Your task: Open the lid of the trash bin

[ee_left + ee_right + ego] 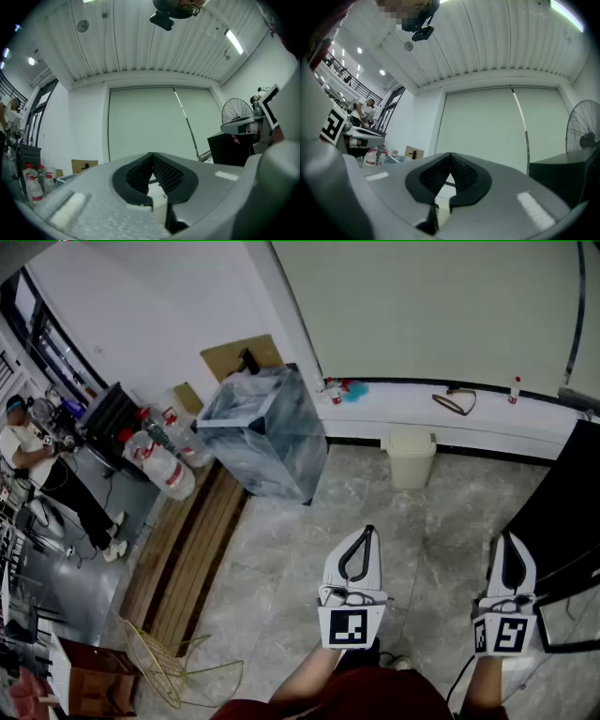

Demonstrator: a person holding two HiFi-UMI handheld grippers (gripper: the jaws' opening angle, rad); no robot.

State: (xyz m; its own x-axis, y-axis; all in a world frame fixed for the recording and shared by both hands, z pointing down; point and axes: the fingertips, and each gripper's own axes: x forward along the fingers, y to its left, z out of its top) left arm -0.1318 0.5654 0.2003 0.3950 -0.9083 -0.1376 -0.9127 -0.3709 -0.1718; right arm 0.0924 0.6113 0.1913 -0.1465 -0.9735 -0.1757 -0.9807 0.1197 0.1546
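A small cream trash bin [410, 457] with its lid down stands on the floor against the far wall ledge. My left gripper [367, 531] and right gripper [507, 538] are held side by side well short of it, both pointing toward the wall. Each has its jaws shut with nothing between them. In the left gripper view the tips of my left gripper [152, 155] meet, and a pale sliver of the bin shows through the gap below them. The tips of my right gripper [450, 155] also meet, in front of a pale blind.
A large bin lined with clear plastic [262, 432] stands left of the trash bin, with water bottles [164, 460] beside it. Wooden planks [183, 554] and a wire rack [178, 667] lie at left. A black desk [562, 512] is at right. A person [37, 465] stands far left.
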